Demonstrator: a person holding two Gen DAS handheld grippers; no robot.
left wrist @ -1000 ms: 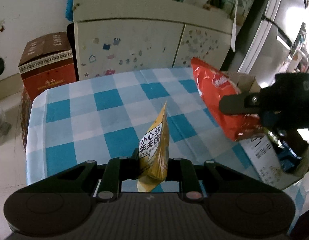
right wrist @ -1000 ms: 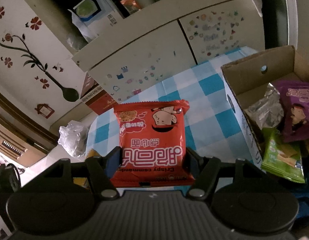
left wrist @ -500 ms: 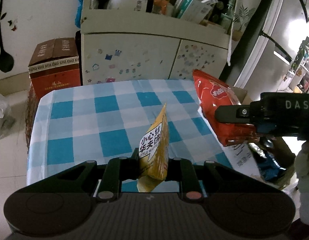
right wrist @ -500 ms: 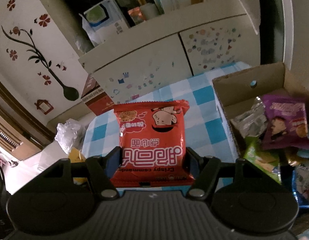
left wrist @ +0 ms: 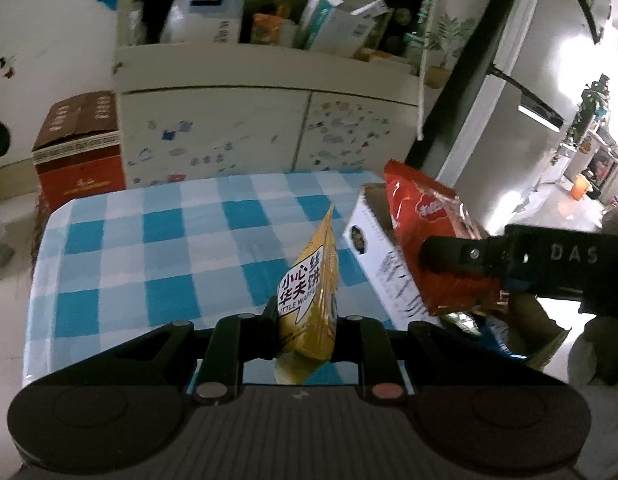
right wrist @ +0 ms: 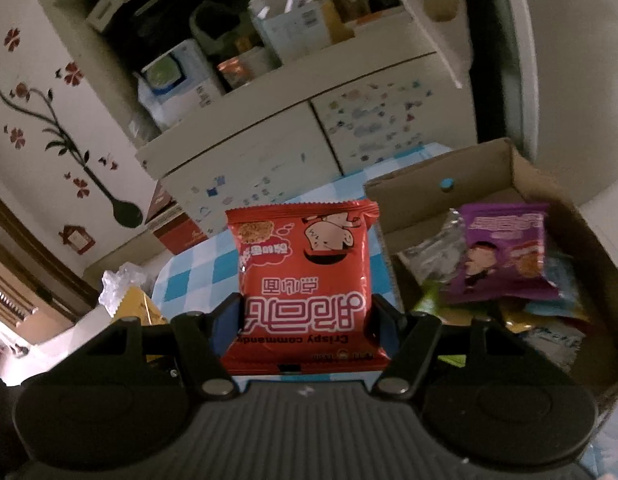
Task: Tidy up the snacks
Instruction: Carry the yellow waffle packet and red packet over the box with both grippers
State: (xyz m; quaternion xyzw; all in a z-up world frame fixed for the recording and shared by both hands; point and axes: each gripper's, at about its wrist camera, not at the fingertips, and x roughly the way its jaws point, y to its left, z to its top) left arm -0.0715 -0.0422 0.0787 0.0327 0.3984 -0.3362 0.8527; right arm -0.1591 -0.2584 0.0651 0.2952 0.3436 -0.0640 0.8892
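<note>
The left gripper (left wrist: 307,326) is squeezed tight on a yellow snack bag (left wrist: 311,300). The bag stands on its edge between the two fingers, and its pointy top sticks up over the counter (left wrist: 157,248), which has a blue and white checked cloth.

The right gripper (right wrist: 305,324) is clamped on a red snack bag (right wrist: 305,280). The red bag faces the camera flat, and its writing is upside down. In the left camera's view this red bag (left wrist: 425,240) hangs over the near side of a cardboard box (left wrist: 373,256).

The box (right wrist: 489,176) sits on the right part of the counter, and it is open at the top. Inside it lies a purple snack bag (right wrist: 505,248) with other snack bags around it.

Far behind the counter stands a cream cabinet (left wrist: 229,136) with little stickers on its doors. A red-brown carton (left wrist: 79,148) sits on the floor to its left.
</note>
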